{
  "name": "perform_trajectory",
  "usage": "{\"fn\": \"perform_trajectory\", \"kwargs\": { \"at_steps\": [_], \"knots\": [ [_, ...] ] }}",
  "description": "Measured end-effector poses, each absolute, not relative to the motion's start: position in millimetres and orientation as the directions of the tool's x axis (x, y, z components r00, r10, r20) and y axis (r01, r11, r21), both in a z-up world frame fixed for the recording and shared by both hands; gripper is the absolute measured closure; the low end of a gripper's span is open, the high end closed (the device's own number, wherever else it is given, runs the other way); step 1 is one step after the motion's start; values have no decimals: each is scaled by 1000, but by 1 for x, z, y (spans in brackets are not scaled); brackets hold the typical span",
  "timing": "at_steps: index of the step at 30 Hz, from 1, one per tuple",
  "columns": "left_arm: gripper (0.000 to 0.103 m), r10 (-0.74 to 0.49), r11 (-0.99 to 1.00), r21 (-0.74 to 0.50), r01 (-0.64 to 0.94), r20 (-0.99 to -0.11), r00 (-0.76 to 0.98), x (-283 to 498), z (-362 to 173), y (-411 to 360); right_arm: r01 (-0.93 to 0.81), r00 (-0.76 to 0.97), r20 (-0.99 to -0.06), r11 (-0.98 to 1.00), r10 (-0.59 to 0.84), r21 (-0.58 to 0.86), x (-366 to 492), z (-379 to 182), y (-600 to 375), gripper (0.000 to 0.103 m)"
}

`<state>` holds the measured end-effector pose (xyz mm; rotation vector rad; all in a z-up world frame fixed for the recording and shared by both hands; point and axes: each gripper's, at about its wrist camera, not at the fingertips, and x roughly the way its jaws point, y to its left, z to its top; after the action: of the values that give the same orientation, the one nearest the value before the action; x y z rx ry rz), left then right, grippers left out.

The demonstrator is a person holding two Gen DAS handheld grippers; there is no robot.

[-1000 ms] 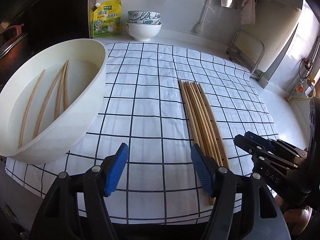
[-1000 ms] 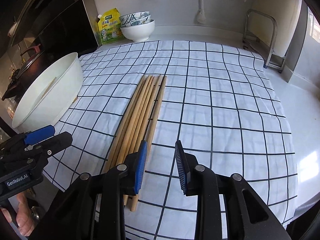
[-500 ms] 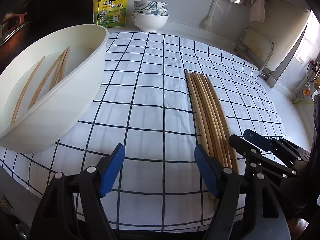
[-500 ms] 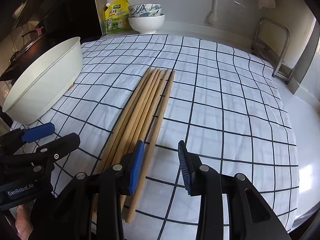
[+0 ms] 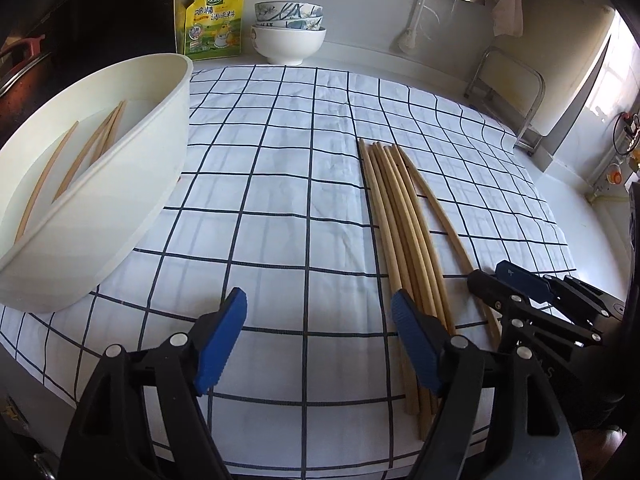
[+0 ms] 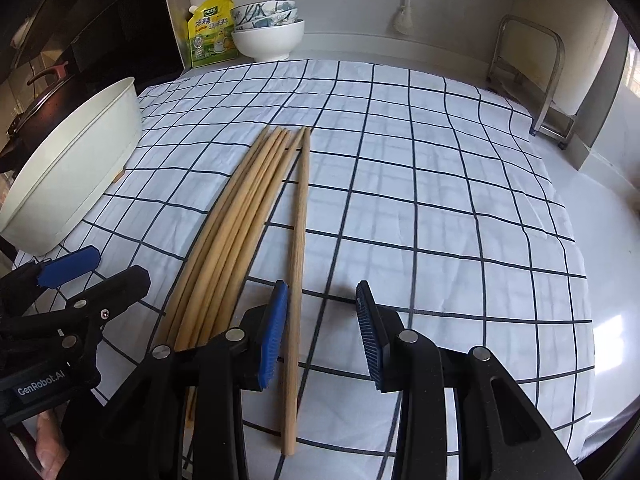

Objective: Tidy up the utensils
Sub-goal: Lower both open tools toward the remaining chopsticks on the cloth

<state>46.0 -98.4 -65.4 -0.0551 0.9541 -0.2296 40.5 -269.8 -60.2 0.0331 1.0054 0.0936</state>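
Several wooden chopsticks (image 5: 404,224) lie side by side on a white checked cloth (image 5: 280,184); they also show in the right wrist view (image 6: 244,216). One chopstick (image 6: 298,236) lies slightly apart on the right of the bundle. A large white basin (image 5: 104,200) at the left holds three more chopsticks (image 5: 80,160). My left gripper (image 5: 318,340) is open and empty, low over the cloth left of the bundle's near ends. My right gripper (image 6: 322,328) is open, with the apart chopstick's near end between its fingers.
A yellow seasoning pouch (image 5: 214,22) and stacked bowls (image 5: 289,36) stand at the back by the wall. A metal rack (image 5: 508,96) stands at the back right. A dark pot (image 6: 36,96) sits beyond the basin (image 6: 76,164). The counter edge is close in front.
Both grippers have moved forward and lower toward the cloth. The rightmost chopstick now lies splayed apart from the bundle, between the right gripper's fingers.
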Motion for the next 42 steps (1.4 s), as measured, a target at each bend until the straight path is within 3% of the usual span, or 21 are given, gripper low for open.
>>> {"fn": "perform_trajectory", "kwargs": {
  "at_steps": [9,13,22,39,42],
  "knots": [
    [29,-212,971,-114,209,-814,541,45,-72,-118,-30,545,-831,993,109,110,39,-56,-289,69],
    [29,-181,976,-79,205,-818,546,43,-74,-118,-42,550,-826,992,123,120,38,-55,-287,63],
    [20,-100,982,9,190,-824,557,44,-78,-121,-48,549,-825,991,132,126,38,-55,-286,63],
    [20,-59,991,22,135,-822,566,56,-77,-105,-50,542,-834,995,104,91,45,-61,-282,63],
    [16,-52,990,33,138,-820,571,66,-78,-110,-51,546,-833,996,92,77,47,-61,-279,63]
  ]
}}
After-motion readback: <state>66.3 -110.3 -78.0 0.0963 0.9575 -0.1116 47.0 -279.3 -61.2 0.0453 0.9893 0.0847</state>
